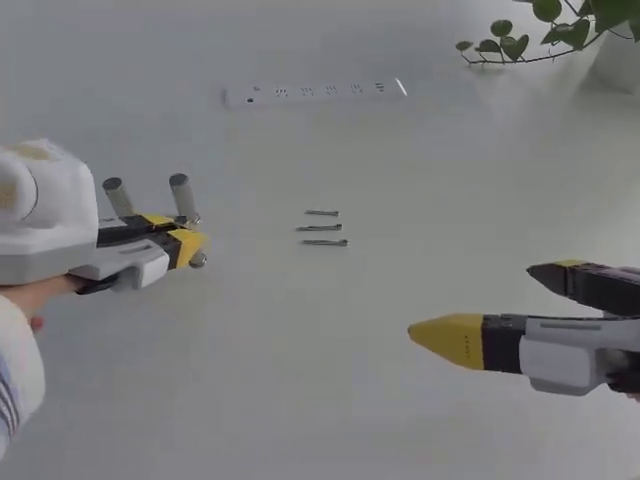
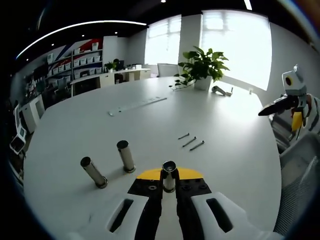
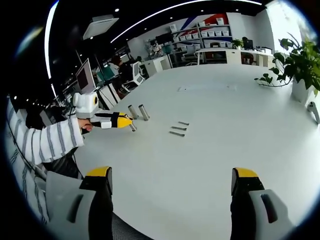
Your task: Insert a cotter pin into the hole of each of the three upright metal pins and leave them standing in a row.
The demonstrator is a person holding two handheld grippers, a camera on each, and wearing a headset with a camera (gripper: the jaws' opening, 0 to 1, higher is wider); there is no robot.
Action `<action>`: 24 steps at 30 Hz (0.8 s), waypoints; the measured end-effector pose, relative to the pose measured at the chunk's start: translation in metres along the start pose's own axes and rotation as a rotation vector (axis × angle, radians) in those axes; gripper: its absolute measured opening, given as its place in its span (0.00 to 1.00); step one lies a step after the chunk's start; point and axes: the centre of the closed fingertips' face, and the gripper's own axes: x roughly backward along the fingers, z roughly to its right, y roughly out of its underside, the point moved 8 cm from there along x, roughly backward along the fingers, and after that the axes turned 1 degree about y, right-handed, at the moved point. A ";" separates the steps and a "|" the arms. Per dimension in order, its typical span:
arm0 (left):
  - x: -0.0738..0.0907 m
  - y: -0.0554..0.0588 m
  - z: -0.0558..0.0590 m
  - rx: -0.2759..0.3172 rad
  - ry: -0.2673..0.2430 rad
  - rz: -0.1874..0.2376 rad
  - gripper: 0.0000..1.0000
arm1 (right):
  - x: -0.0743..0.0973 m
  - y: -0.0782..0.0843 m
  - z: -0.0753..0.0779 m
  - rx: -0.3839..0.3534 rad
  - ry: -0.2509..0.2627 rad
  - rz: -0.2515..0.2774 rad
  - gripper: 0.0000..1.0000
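Observation:
My left gripper (image 1: 188, 246) is shut on one metal pin (image 2: 169, 176), which stands upright between its yellow-tipped jaws (image 2: 169, 184). Just behind it two more metal pins (image 1: 117, 197) (image 1: 182, 196) stand side by side on the white table. Three cotter pins (image 1: 322, 228) lie in a short stack at mid-table, a hand's width right of the left gripper; they are also seen as cotter pins (image 2: 190, 141) and cotter pins (image 3: 178, 128). My right gripper (image 1: 495, 305) hovers open and holds nothing at the near right, well away from the cotter pins, its jaws wide apart (image 3: 172, 177).
A white power strip (image 1: 315, 92) lies at the far side of the table. A potted plant (image 1: 550, 30) stands at the far right corner. A striped sleeve (image 3: 47, 142) holds the left gripper (image 3: 112, 120). Office desks and shelves stand in the background.

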 end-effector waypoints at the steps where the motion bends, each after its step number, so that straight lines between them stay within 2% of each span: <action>1: 0.000 0.000 0.004 0.000 0.006 -0.002 0.05 | 0.000 0.000 0.000 0.004 -0.002 0.002 0.98; 19: -0.006 0.001 0.053 -0.025 0.059 -0.014 0.05 | 0.007 0.000 -0.007 0.050 -0.037 0.006 0.98; 24: -0.011 0.004 0.069 -0.062 0.081 -0.018 0.05 | 0.009 0.000 -0.007 0.057 -0.042 0.013 0.98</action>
